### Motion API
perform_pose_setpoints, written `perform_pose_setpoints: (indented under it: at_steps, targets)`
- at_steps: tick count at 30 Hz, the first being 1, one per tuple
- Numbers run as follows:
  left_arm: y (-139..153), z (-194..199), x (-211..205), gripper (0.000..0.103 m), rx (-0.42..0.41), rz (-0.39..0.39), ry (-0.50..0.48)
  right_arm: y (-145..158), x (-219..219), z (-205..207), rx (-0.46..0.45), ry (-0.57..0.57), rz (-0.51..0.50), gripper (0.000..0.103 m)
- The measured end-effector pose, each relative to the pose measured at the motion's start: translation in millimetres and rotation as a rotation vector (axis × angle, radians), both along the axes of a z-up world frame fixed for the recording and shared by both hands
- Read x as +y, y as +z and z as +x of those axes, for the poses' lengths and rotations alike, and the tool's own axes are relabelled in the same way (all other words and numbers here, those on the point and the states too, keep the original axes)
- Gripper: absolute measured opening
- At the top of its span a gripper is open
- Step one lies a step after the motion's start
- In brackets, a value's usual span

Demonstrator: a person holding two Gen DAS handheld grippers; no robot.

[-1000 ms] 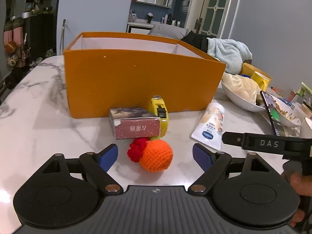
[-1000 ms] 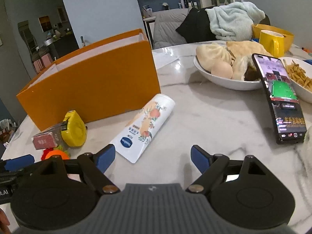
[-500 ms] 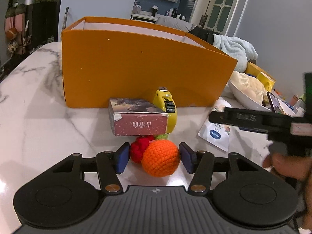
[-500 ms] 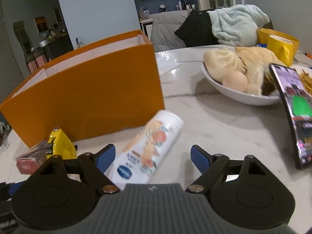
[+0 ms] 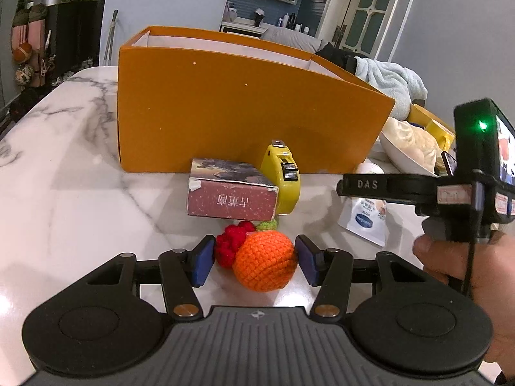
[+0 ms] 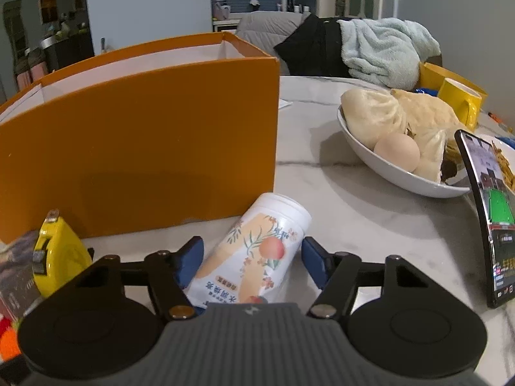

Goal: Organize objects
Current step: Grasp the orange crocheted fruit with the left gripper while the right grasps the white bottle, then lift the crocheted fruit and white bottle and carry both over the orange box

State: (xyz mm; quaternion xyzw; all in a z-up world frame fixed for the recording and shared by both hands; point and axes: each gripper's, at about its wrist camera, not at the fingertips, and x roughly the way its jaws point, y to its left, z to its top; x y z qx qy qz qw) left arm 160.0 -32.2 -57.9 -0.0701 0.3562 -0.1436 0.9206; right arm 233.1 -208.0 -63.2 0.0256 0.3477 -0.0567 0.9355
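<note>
**Both tongs taking hold in front of the orange box**
Your left tongs pinch the soft, light crochet orange. Your right tongs, closing, straddle the slippery lotion tube; grip mid-body.

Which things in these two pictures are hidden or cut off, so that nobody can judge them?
- Inside of the orange cardboard box: both views, its front wall hides the contents.
- White flowered tube: right wrist view, gripper body covers its lower end; left wrist view, the right gripper hides most.
- Black phone: right wrist view, frame edge cuts it.
</note>
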Motion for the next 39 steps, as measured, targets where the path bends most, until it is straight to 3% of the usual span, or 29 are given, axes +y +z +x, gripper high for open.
perform_pose_setpoints:
  at_steps: [7,16,24,28,35,39]
  targets:
    - [0.6,-12.8,3.0,0.062,0.010,-0.008,-0.021,4.2,-11.6,-25.5,0.011,0.060,0.039,0.057]
    - [3.7,-37.2,12.1,0.062,0.021,-0.021,-0.024,8.9,-19.3,-68.1,0.038,0.137,0.098,0.052]
    - [19.5,-49.2,11.5,0.062,-0.020,0.011,-0.034,19.3,-15.1,-96.3,0.037,0.183,0.115,0.050]
    - [23.0,-53.4,8.1,0.062,-0.026,0.016,-0.050,22.8,-12.2,-107.8,0.041,0.207,0.105,0.043]
    - [19.9,-59.5,4.2,0.062,-0.015,0.012,-0.058,20.0,-11.7,-118.3,0.079,0.232,0.091,0.044]
    - [20.4,-59.8,3.7,0.062,-0.016,0.009,-0.058,15.0,-6.2,-117.8,0.123,0.236,0.047,0.050]
